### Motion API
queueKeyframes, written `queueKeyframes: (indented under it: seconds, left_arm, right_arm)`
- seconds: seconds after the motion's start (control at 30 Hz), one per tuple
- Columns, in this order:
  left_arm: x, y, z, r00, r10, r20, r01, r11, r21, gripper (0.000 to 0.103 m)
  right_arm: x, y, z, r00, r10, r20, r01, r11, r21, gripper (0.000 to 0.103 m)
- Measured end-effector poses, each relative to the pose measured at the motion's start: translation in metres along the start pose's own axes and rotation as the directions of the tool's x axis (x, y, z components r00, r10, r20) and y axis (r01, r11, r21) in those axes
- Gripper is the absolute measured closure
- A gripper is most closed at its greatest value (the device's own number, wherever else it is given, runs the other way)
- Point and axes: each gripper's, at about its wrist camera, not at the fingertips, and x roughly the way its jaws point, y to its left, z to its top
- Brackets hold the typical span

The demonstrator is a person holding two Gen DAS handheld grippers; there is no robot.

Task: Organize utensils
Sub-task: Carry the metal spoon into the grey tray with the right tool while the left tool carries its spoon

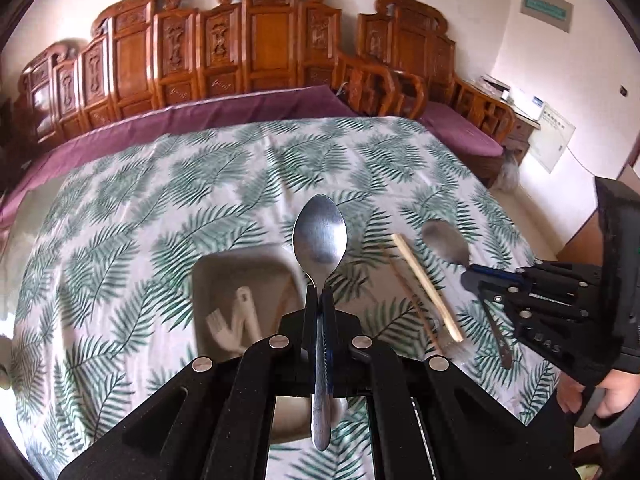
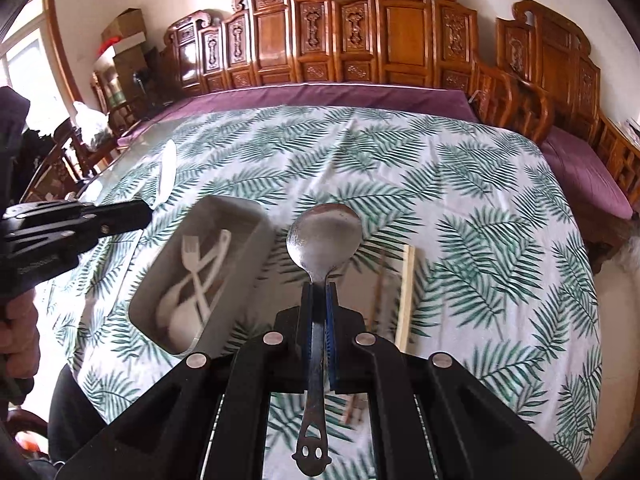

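My left gripper is shut on the neck of a steel spoon, whose bowl points away above the leaf-print tablecloth. Just below it lies a grey tray holding white plastic forks. My right gripper is shut on a second steel spoon with a cut-out handle end. The grey tray with its white plastic utensils lies to that gripper's left. Each gripper shows in the other's view: the right gripper and the left gripper.
Wooden chopsticks lie on the cloth to the right of the tray. A carved wooden bench with a purple cushion runs behind the table. A person's hands hold the grippers at the near edge.
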Motion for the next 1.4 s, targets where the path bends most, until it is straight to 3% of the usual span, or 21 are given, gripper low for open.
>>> queueKeyframes:
  seconds: [0.37,0.93,1.4]
  left_arm:
    - [0.013,0.043,-0.018,0.999,0.034,-0.03,-0.036,0.998,-0.044,0.101]
    - [0.054,0.06,-0.037,0.994,0.036,-0.101,-0.042,0.997,-0.057,0.103]
    - [0.015,0.08,-0.048,0.997,0.063,-0.04,-0.066,0.995,-0.078,0.103]
  right_arm:
    - [0.01,0.044,0.007,0.999,0.038,-0.018,-0.039,0.998,-0.052,0.096]
    - [0.032,0.077,0.01,0.996,0.057,-0.069,-0.064,0.993,-0.095,0.096]
    - [0.059,0.099,0.02,0.989,0.111,-0.093,-0.118,0.99,-0.073,0.096]
